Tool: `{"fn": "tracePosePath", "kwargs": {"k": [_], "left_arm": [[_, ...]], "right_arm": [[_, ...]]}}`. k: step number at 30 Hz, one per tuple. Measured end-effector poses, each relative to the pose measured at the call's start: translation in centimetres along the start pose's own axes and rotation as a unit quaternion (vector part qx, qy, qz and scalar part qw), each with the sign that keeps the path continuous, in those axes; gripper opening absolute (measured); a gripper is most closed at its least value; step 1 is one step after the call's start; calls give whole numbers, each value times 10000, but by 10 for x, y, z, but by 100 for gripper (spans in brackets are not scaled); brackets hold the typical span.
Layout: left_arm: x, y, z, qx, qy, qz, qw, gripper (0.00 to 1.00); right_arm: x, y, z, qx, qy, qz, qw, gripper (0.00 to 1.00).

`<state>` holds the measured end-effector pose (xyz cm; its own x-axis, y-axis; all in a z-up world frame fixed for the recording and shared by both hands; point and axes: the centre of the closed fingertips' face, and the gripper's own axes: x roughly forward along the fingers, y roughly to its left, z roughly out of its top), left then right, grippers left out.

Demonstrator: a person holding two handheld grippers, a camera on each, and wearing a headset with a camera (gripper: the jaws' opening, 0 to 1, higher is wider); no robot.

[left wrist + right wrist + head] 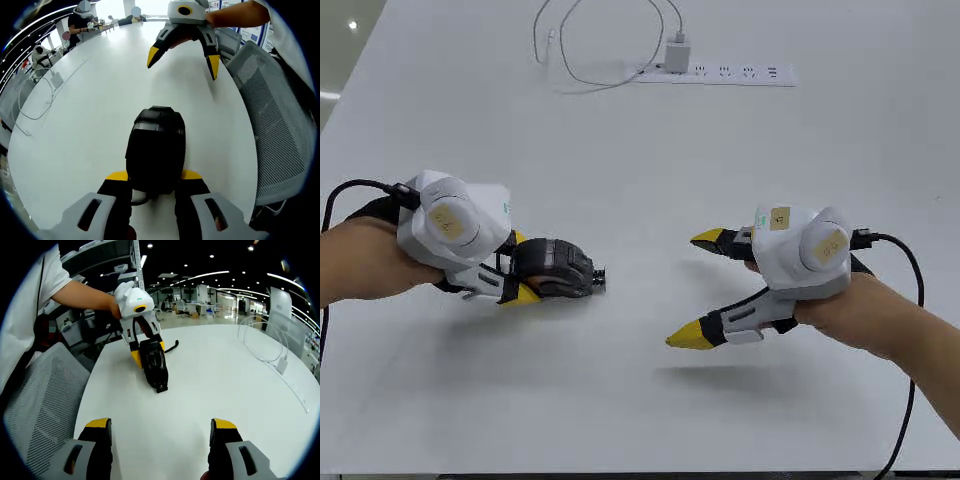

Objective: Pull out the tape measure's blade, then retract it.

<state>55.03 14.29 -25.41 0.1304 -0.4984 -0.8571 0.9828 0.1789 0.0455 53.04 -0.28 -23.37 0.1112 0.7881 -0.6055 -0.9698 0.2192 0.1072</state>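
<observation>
The left tongs (520, 266) pinch the tape measure (556, 267) on the counter (640, 150), its long axis and blade tab (601, 274) aimed at the right tongs (696, 288), which hang spread, near but apart.

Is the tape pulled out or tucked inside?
Tucked inside. The tape measure in the left gripper shows just its end hook at the case; no blade crosses the table.

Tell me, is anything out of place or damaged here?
Nothing stands out. The left gripper is shut on the tape measure, which lies on the table with blade in; the right gripper is open, apart from it.
</observation>
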Motion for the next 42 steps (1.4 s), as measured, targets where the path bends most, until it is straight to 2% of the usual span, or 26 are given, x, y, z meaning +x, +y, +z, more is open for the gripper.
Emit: {"fn": "tracePosePath", "kwargs": {"k": [7,11,19,24,26,42], "left_arm": [[1,1,0,159,43,18,9999,28],[1,1,0,62,41,-11,10000,28],[1,1,-1,72,36,-2,10000,27],[1,1,-1,15,115,-25,9999,27],[2,0,-2,81,153,-23,9998,27],[2,0,-3,57,158,-9,9999,27]], "right_arm": [[7,0,5,-33,-54,18,10000,74],[10,0,6,-36,-75,33,10000,73],[17,1,9,-122,-108,78,9998,70],[22,3,11,-285,-78,111,9995,66],[24,4,12,-312,-88,122,9994,65],[47,2,26,-692,-198,181,9972,52]]}}
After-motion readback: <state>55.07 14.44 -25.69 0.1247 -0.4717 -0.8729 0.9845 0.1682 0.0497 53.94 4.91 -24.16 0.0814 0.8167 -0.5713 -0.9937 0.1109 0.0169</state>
